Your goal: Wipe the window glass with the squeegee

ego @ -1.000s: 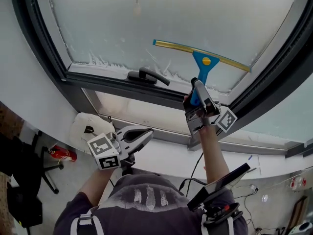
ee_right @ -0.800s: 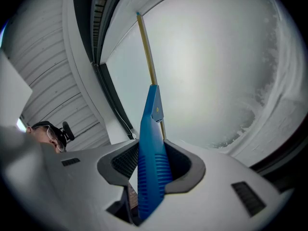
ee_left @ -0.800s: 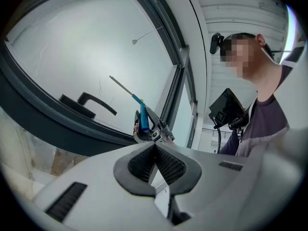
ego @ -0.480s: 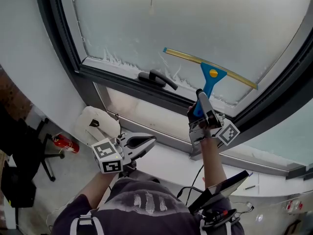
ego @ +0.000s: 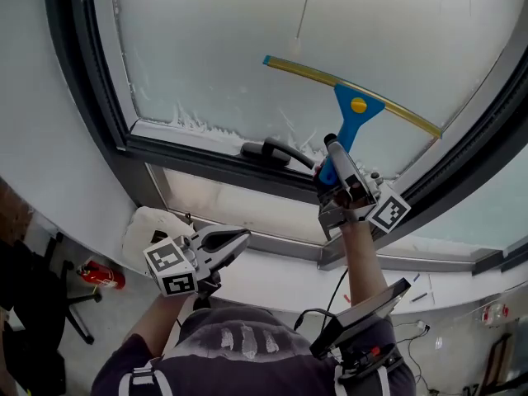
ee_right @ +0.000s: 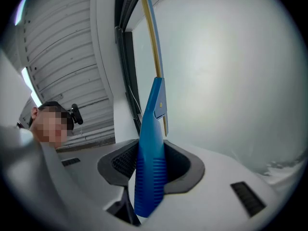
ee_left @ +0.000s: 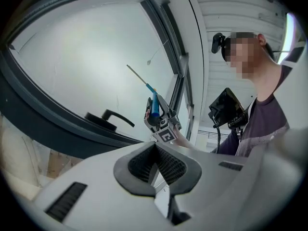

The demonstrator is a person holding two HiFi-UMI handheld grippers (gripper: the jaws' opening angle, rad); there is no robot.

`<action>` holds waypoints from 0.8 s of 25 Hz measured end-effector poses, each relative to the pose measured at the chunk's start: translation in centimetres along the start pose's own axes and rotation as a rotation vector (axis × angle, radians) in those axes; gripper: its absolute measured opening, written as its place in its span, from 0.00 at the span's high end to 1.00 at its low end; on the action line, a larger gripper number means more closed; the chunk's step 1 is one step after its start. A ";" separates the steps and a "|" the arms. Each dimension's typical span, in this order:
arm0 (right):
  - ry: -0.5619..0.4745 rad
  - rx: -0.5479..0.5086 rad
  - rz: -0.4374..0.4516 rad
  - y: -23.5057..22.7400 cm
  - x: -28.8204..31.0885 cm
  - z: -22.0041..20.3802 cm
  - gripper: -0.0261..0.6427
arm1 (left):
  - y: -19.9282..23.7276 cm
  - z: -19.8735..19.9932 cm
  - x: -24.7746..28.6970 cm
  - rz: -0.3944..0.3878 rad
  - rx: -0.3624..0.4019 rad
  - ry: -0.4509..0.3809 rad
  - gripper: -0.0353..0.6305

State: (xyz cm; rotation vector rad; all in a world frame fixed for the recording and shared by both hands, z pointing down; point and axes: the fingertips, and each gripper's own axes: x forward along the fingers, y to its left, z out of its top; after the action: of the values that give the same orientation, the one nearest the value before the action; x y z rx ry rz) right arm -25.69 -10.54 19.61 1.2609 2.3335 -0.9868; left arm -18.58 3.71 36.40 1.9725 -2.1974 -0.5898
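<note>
A blue-handled squeegee [ego: 350, 114] with a yellow blade lies against the frosted window glass [ego: 247, 40]. My right gripper [ego: 340, 170] is shut on its ribbed blue handle [ee_right: 150, 177], below the blade. The blade [ee_right: 153, 42] runs long and thin up the pane in the right gripper view. Low at the left, my left gripper [ego: 221, 242] is shut with nothing between its pads. In the left gripper view the squeegee [ee_left: 153, 105] shows far off beside the window handle. White foam streaks [ego: 194, 122] line the bottom edge of the pane.
A black window handle [ego: 276, 150] sits on the dark frame [ego: 91, 97], just left of my right gripper. A white sill [ego: 280, 271] runs below. A red object [ego: 99, 274] and a black chair lie on the floor at left. A tablet [ego: 359, 320] hangs at the person's waist.
The squeegee and my right gripper have moved up the glass after dipping slightly lower half a second ago. My left gripper stays low and shut.
</note>
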 end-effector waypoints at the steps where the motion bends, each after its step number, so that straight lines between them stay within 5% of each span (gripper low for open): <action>1: -0.010 -0.004 0.015 0.3 1.4 0.0 0.75 | 0.8 0.8 -1.0 -0.011 0.006 -0.004 0.94; 11: -0.003 -0.141 0.041 2.0 14.2 0.6 0.75 | 5.3 6.6 -8.0 -0.128 0.057 -0.015 0.94; 20: 0.038 -0.159 0.143 3.5 21.1 3.8 0.75 | 6.0 8.5 -8.3 -0.160 0.075 -0.041 0.94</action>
State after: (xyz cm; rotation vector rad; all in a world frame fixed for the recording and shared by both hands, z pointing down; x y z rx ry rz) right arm -34.94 1.00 3.63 1.3705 2.2631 -0.7230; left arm -26.04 13.95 32.15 2.2095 -2.1275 -0.5808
